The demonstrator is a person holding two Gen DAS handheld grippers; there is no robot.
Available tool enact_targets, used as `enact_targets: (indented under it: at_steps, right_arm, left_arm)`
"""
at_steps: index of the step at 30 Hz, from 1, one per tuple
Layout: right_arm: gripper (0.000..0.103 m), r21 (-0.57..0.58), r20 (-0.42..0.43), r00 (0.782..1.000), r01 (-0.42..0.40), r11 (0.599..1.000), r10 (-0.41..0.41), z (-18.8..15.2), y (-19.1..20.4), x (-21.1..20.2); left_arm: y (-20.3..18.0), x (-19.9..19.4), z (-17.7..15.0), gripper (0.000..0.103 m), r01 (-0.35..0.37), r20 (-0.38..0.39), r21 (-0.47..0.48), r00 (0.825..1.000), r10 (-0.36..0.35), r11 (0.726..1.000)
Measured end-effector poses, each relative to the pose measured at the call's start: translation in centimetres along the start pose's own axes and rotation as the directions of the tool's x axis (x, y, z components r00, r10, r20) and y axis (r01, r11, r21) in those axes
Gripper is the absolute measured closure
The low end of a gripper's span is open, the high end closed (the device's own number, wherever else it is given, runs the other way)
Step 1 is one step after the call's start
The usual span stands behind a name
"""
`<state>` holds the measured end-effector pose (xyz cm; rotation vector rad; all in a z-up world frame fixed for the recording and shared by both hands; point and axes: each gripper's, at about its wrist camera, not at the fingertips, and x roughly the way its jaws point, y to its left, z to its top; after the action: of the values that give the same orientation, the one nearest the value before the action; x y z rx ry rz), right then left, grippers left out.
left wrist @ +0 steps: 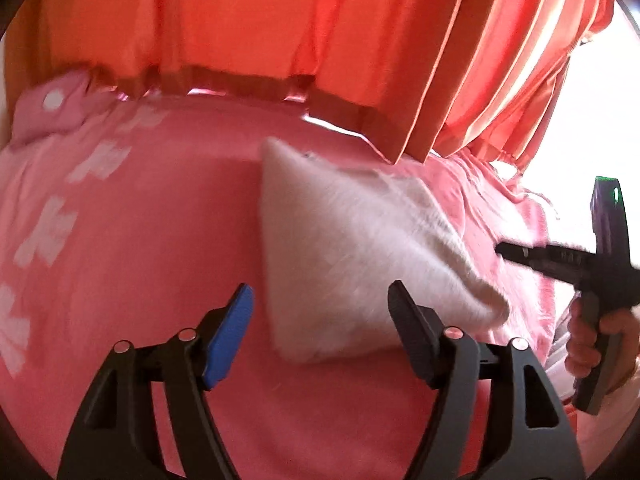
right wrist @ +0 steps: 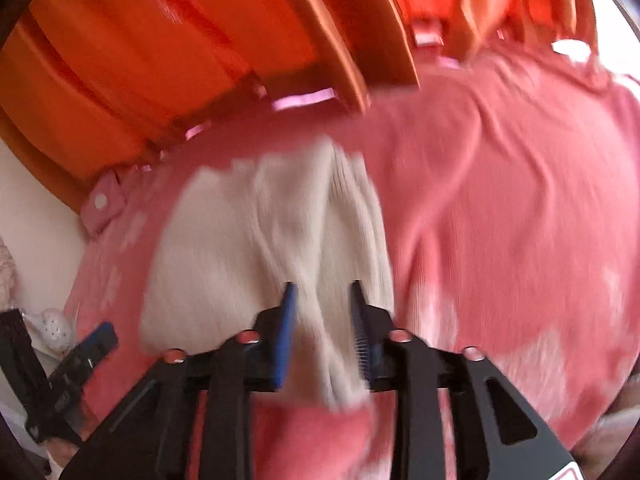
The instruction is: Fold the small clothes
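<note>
A cream knitted garment (left wrist: 360, 240) lies folded on the pink bedspread (left wrist: 140, 240). My left gripper (left wrist: 320, 288) hovers over its near corner, jaws wide and open, touching nothing. In the right wrist view the same garment (right wrist: 224, 260) spreads ahead, and a loose fold of it runs between the jaws of my right gripper (right wrist: 323, 286), whose pads stand apart from it. A hand holds the right gripper (left wrist: 520, 256) at the garment's right edge. The left gripper's blue pad (right wrist: 100, 336) shows at lower left. Both views are blurred.
Orange curtains (left wrist: 280, 20) hang along the far side of the bed. A pink pillow (left wrist: 52, 108) with white dots lies at the far left corner. The bedspread (right wrist: 520, 220) has pale flower prints. A bright window (left wrist: 600, 120) is at the right.
</note>
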<state>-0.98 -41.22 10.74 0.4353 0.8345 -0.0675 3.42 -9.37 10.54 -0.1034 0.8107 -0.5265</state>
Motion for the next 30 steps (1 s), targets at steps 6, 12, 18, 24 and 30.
enact_targets:
  at_steps: [6,12,18,24,30]
  right_arm:
    - [0.066,0.047,-0.164,0.984,-0.059,0.997,0.066,3.0,0.3,8.9]
    - [0.095,-0.022,0.056,0.981,-0.185,0.983,0.186,5.8,1.9,3.8]
    - [0.095,-0.047,-0.08,0.997,0.022,0.999,-0.025,3.2,-1.0,10.6]
    - [0.091,-0.066,0.048,0.999,-0.015,0.998,0.019,2.3,1.5,1.1]
    - [0.095,-0.192,-0.181,0.977,0.073,0.979,-0.109,-4.2,1.8,5.2]
  left_arm:
    - [-2.3,4.0,1.1,0.036,-0.043,-0.054,-0.017,0.998,0.042,0.999]
    - [-2.6,4.3,1.2,0.035,-0.075,-0.044,0.004,0.996,0.075,0.997]
    - [-2.4,6.7,0.6,0.031,-0.114,-0.092,-0.006,0.989,0.113,0.993]
    - [-3.0,6.9,0.1,0.03,-0.176,-0.092,0.04,0.98,0.179,0.984]
    - [-3.6,7.1,-0.7,0.029,-0.222,-0.098,0.059,0.969,0.227,0.973]
